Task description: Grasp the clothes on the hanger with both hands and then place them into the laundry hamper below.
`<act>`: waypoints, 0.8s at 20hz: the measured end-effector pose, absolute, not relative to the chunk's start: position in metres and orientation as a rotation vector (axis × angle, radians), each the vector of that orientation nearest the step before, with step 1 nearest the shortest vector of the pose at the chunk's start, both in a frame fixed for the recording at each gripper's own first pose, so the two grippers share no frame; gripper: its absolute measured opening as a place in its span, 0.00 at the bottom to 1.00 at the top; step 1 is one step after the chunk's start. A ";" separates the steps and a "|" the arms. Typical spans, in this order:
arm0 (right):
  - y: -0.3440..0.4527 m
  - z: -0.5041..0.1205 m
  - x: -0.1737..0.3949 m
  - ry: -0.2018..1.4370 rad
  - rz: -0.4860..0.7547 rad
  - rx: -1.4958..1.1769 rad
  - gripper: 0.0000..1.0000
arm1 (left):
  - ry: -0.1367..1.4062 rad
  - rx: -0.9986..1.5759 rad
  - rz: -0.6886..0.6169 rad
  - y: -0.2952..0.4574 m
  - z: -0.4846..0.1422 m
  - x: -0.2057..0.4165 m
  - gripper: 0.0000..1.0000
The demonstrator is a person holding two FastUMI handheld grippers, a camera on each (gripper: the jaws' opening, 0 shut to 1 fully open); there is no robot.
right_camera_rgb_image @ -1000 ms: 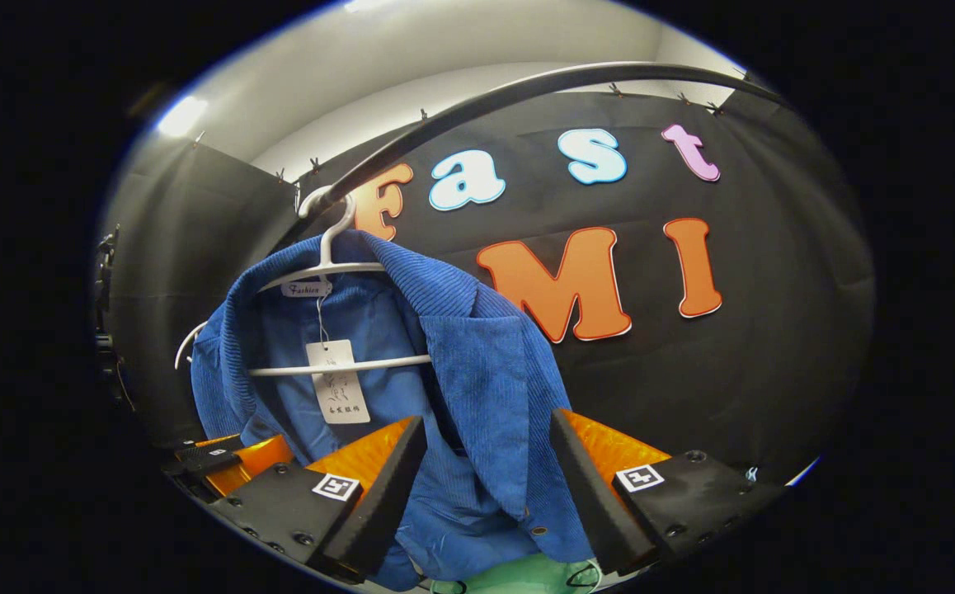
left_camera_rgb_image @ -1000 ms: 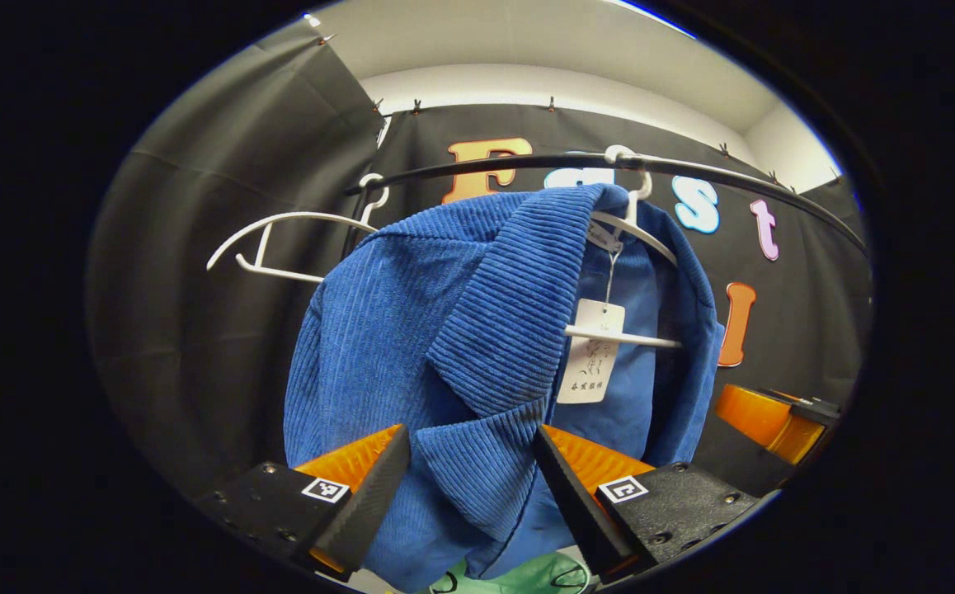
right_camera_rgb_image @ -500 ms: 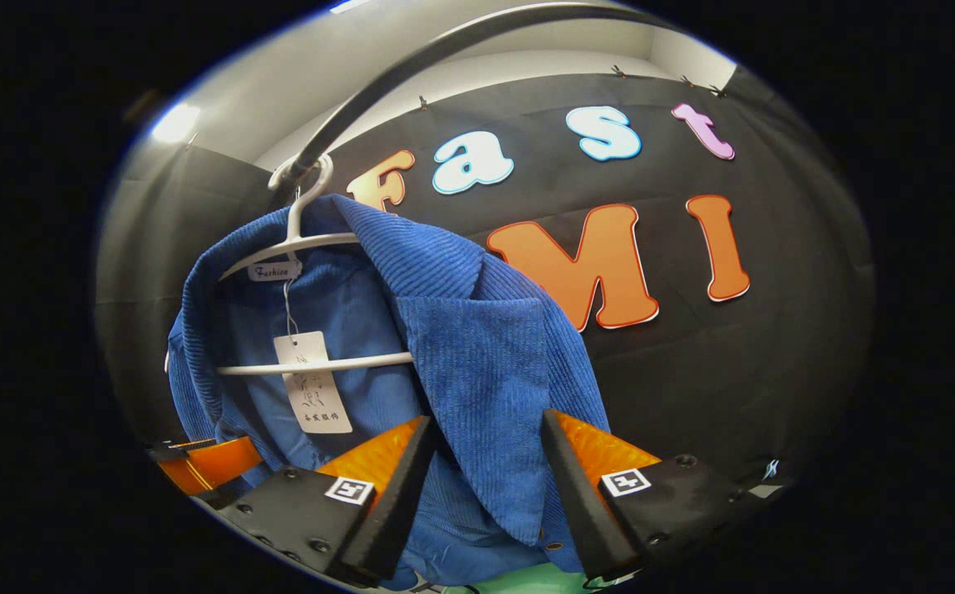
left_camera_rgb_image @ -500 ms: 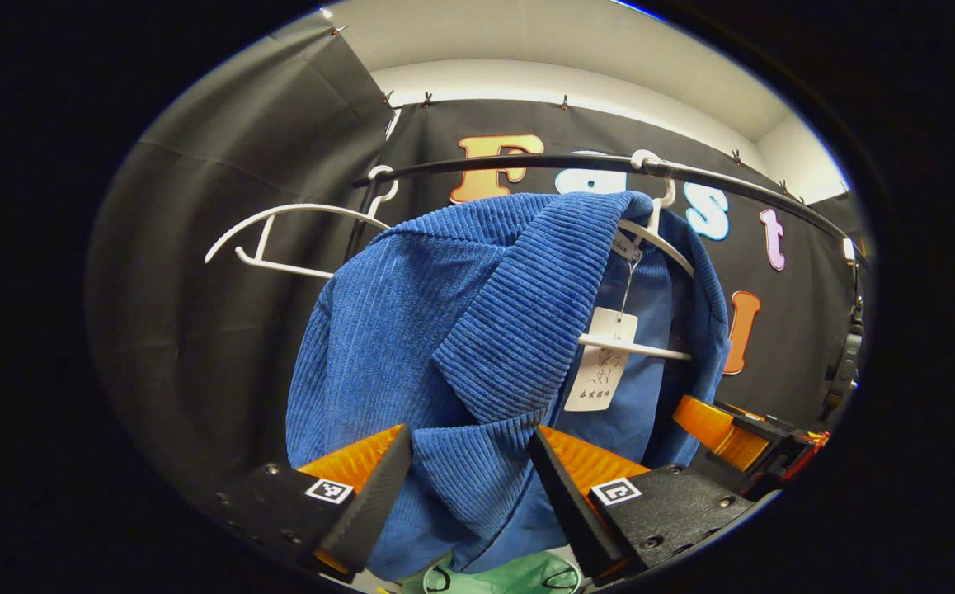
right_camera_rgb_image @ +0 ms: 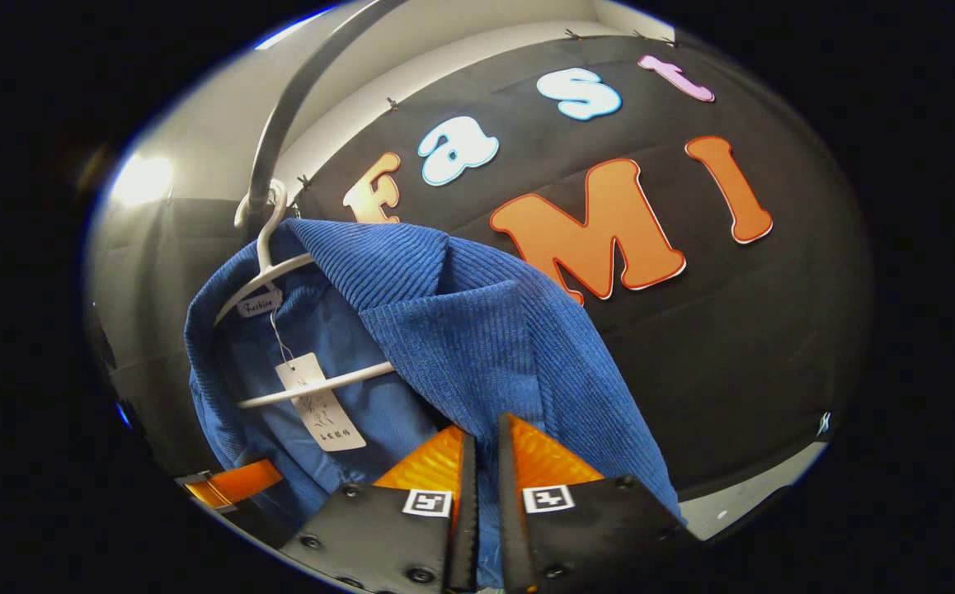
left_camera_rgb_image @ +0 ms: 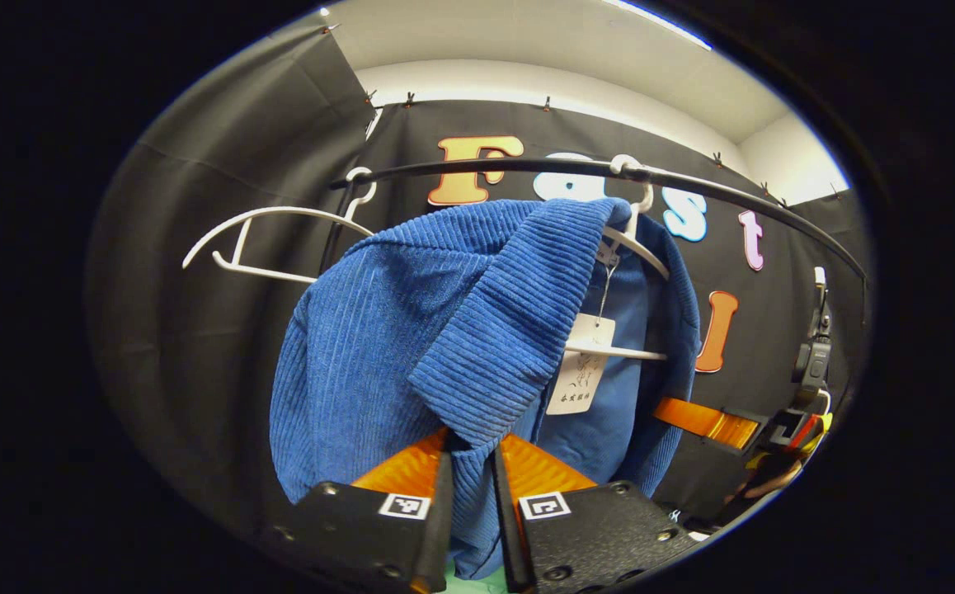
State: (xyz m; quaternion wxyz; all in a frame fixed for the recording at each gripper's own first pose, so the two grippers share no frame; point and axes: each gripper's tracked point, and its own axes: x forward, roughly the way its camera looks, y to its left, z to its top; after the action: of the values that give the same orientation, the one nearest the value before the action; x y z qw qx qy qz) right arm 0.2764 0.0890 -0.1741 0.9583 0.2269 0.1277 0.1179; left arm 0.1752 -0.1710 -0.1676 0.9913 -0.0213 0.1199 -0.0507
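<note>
In the left gripper view my left gripper [left_camera_rgb_image: 471, 483] was pinched nearly closed on the front panel of the blue corduroy jacket [left_camera_rgb_image: 411, 330], just below the lapel, with a thin fold of cloth between both fingers. The jacket hung on a white hanger [left_camera_rgb_image: 628, 244] hooked over the black rail [left_camera_rgb_image: 692, 180]; a second, bare white hanger [left_camera_rgb_image: 267, 239] sat beside it on the rail. This view also showed the paper tag [left_camera_rgb_image: 580, 365] and, past the far edge of the jacket, the other gripper's finger [left_camera_rgb_image: 704, 419]. In the right gripper view my right gripper [right_camera_rgb_image: 482, 487] was likewise clamped on the opposite front panel of the jacket [right_camera_rgb_image: 477, 330], with the hanger [right_camera_rgb_image: 267, 272] and its crossbar inside the open front and the rail [right_camera_rgb_image: 296, 99] arching overhead. Risks I judged: both grips held little cloth, so a pull could slip off the corduroy; the collar could snag on the hanger's shoulders and drag it off the rail. A sliver of green at the bottom of the left gripper view was too small to identify, so I could not place the hamper.
</note>
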 end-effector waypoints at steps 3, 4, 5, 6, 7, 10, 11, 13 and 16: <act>0.082 -0.167 0.275 0.269 0.269 0.516 0.12 | 0.274 -0.096 -0.152 -0.181 -0.162 0.164 0.08; 0.077 -0.162 0.274 0.274 0.281 0.534 0.09 | 0.270 -0.107 -0.152 -0.179 -0.155 0.160 0.05; 0.072 -0.157 0.272 0.276 0.295 0.561 0.08 | 0.259 -0.114 -0.157 -0.178 -0.145 0.154 0.02; 0.068 -0.151 0.272 0.276 0.310 0.593 0.08 | 0.243 -0.117 -0.160 -0.176 -0.134 0.148 0.04; 0.063 -0.145 0.269 0.273 0.328 0.633 0.08 | 0.229 -0.116 -0.158 -0.173 -0.122 0.143 0.03; 0.043 -0.126 0.270 0.286 0.373 0.775 0.08 | 0.179 -0.148 -0.130 -0.161 -0.083 0.133 0.03; 0.036 -0.125 0.273 0.294 0.375 0.801 0.08 | 0.161 -0.171 -0.122 -0.156 -0.069 0.130 0.03; 0.023 -0.119 0.277 0.300 0.379 0.836 0.08 | 0.134 -0.190 -0.103 -0.143 -0.046 0.128 0.03; 0.015 -0.097 0.286 0.250 0.416 0.868 0.08 | 0.101 -0.160 -0.068 -0.121 -0.021 0.127 0.03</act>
State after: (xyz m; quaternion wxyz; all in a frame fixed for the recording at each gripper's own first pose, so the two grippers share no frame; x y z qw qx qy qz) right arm 0.2859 0.0152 -0.0974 0.8788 0.4165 0.1199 0.1996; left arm 0.1275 -0.1209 -0.0212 0.9950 -0.0798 0.0506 -0.0338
